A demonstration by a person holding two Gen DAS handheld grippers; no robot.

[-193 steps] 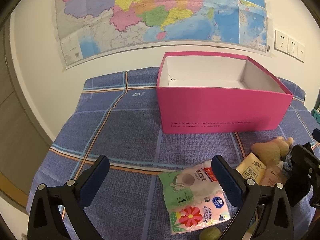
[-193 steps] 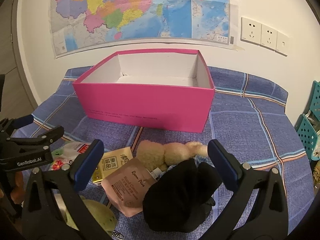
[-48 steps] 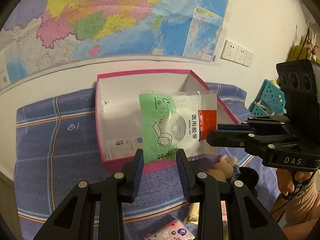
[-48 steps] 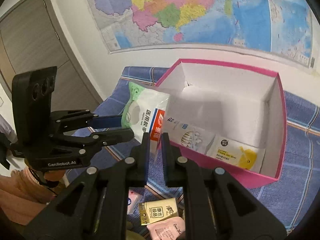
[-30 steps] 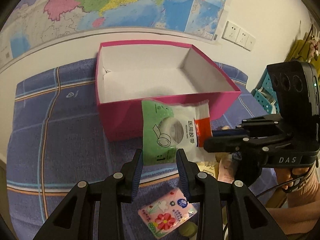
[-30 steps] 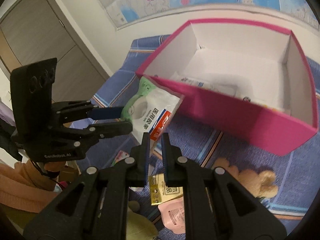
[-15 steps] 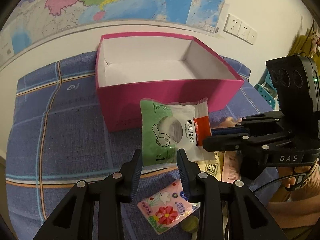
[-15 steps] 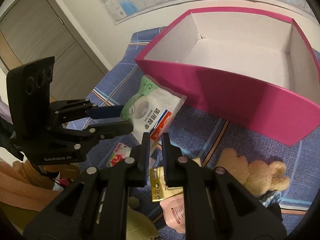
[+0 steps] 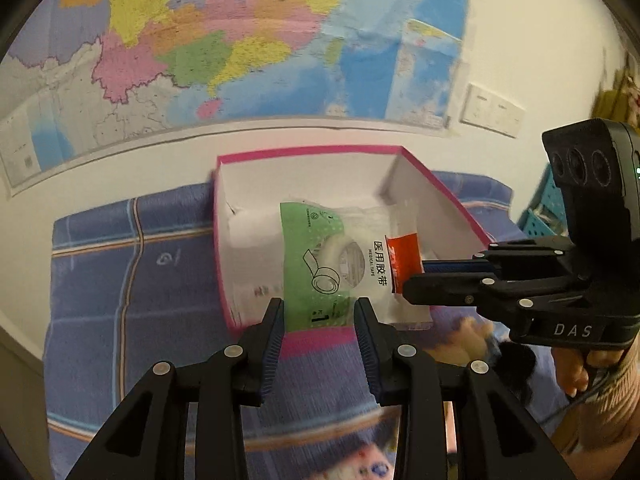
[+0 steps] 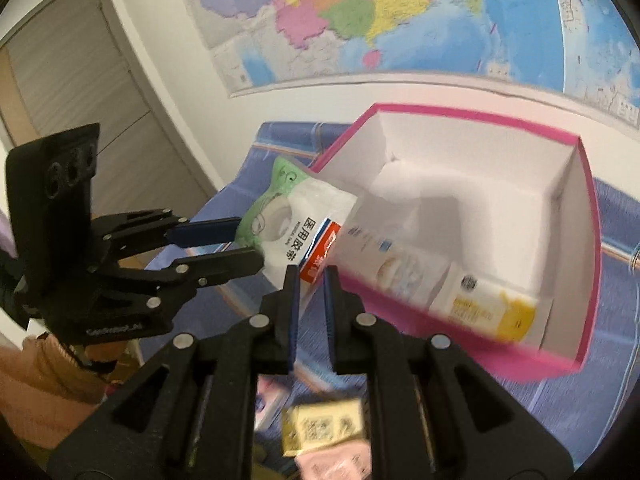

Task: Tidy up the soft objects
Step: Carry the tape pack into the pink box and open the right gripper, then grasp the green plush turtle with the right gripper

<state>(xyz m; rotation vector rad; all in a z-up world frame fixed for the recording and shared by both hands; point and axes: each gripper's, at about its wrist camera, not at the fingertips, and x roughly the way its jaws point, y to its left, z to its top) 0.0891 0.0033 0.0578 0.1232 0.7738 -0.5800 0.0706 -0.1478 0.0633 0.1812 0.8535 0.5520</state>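
2 grippers clamped on 1 medical tape packet [image 9: 340, 264], held in the air over the near-left part of the pink box [image 9: 436, 184]. Left gripper [image 9: 320, 308] closed on the packet's green end, blue pads pressing the plastic from both sides. Right gripper [image 10: 311, 276] closed on the red-and-white end, jaws nearly together with only the thin edge of the packet between them. Seen from the left wrist, packet upright in front of the box's open top, right gripper reaching in from the right edge with a hand [image 9: 580, 372] and sleeve below it. Seen from the right wrist, packet [image 10: 296, 220] slanting over the box's near-left corner, left gripper [image 10: 248, 244] reaching in from the left.

Inside the box [image 10: 576, 240], 2 flat packs against the near wall: a white one [image 10: 396, 268] and a white-and-yellow one [image 10: 488, 308], both blurred. Box resting on a blue checked cloth [image 9: 128, 288]. On the cloth in front of the box, blurred: a yellow sachet [image 10: 324, 424], a pink sachet [image 10: 336, 460], a floral packet [image 9: 368, 464] at the bottom edge, and a tan plush toy [image 9: 472, 332] partly behind the right gripper. Large coloured map [image 9: 224, 40] on the wall behind, white wall sockets [image 9: 492, 110] to its right.
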